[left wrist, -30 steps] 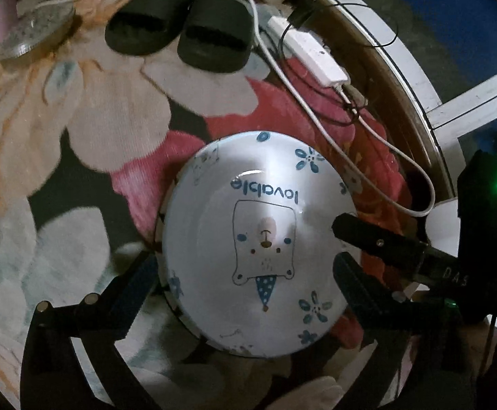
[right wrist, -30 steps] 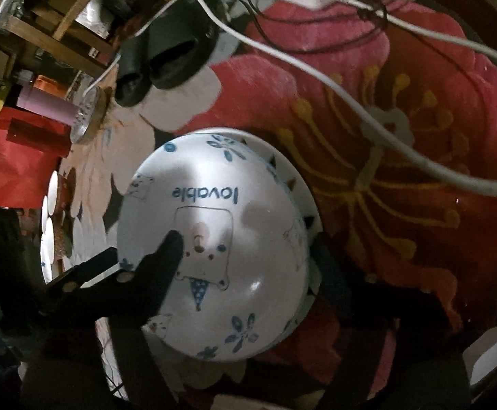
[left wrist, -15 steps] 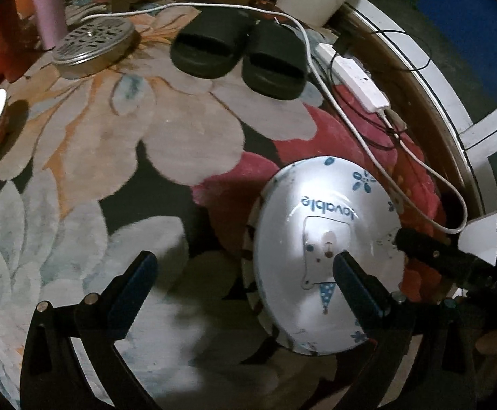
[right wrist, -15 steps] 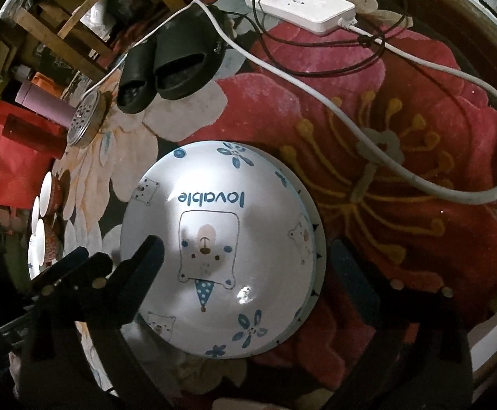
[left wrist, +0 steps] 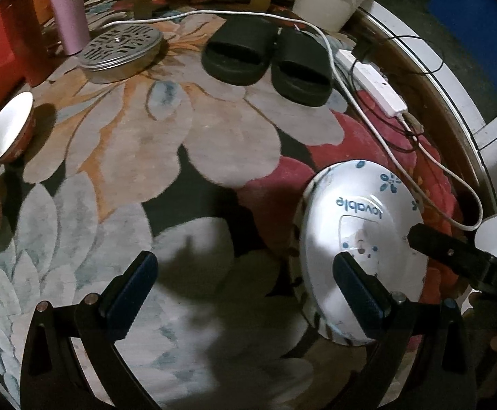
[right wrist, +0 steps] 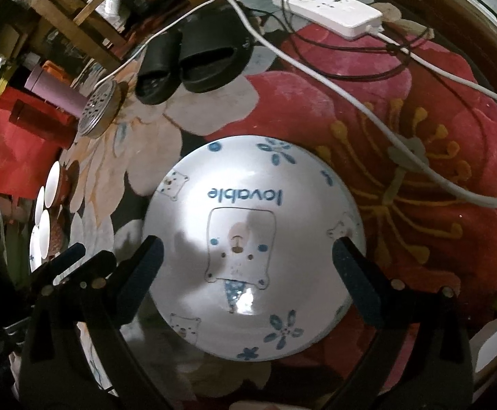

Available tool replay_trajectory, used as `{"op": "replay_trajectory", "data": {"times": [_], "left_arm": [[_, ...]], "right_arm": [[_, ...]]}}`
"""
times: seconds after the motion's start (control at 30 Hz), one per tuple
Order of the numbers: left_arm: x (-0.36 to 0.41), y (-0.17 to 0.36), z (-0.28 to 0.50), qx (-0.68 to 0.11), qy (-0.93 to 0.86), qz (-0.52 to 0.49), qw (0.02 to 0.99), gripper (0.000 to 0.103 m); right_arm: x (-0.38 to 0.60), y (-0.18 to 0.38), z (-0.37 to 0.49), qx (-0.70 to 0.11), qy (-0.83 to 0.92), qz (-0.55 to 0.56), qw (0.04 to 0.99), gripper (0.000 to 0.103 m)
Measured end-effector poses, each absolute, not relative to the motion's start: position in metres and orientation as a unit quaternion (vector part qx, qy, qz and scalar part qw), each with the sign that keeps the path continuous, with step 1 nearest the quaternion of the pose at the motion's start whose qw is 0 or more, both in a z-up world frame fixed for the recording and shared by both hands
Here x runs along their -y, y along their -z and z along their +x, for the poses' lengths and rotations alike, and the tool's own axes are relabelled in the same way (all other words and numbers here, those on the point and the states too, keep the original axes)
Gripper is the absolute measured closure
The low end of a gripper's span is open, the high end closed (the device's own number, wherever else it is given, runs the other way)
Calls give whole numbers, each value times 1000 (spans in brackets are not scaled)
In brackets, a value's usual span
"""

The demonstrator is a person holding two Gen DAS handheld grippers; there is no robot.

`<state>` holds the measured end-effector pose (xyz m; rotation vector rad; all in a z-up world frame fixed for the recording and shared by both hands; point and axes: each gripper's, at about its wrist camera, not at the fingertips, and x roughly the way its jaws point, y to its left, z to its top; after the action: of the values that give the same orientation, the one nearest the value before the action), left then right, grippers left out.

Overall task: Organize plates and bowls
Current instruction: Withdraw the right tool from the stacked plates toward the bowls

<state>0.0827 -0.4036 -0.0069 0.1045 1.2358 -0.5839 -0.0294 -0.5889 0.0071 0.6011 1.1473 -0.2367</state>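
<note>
Plate (right wrist: 253, 249) sits face-up on the rug (left wrist: 166, 143), apparently on top of another with a patterned rim showing under its edge, so I read this step as a stack just set down and let go. My right gripper (right wrist: 246, 266) has just been opening: jaws now stand wide either side of the plate, pads clear of it, nothing gripped. My left gripper (left wrist: 245, 283) is also spread wide and empty, over bare rug with the plate off to its right, one finger overlapping the plate's edge in view only. Next, I'd guess, the bowls (left wrist: 7, 126) at the far left: small, white inside, red outside, clustered close together. That calls for swinging left across the rug, and pinching a rim rather than the body, since those sides look steep. White cable (right wrist: 316, 75) lies near the plate but clear of that path. Writing: "lovable" in blue on the plate above a bear drawing, reading upside down from here. No other text legible.
</note>
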Motion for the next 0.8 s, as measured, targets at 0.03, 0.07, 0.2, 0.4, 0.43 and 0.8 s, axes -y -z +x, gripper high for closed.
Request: {"op": "replay_trajectory", "data": {"times": [0.03, 0.07, 0.2, 0.4, 0.43, 0.8], "left_arm": [[401, 7, 84, -571, 268, 48, 775, 1], [399, 7, 84, -571, 266, 47, 776, 1], [389, 6, 86, -568, 260, 47, 779, 1], [372, 6, 91, -568, 246, 46, 784, 1], [369, 6, 92, -569, 244, 45, 784, 1], [336, 5, 102, -569, 223, 42, 791, 1]], "right_arm": [[586, -8, -28, -533, 108, 277, 792, 3], [584, -8, -27, -532, 107, 275, 793, 3], [576, -9, -22, -532, 102, 272, 796, 3], [561, -9, -14, -534, 91, 267, 797, 3], [559, -8, -13, -535, 89, 266, 797, 3], [530, -6, 0, -541, 68, 255, 798, 3]]}}
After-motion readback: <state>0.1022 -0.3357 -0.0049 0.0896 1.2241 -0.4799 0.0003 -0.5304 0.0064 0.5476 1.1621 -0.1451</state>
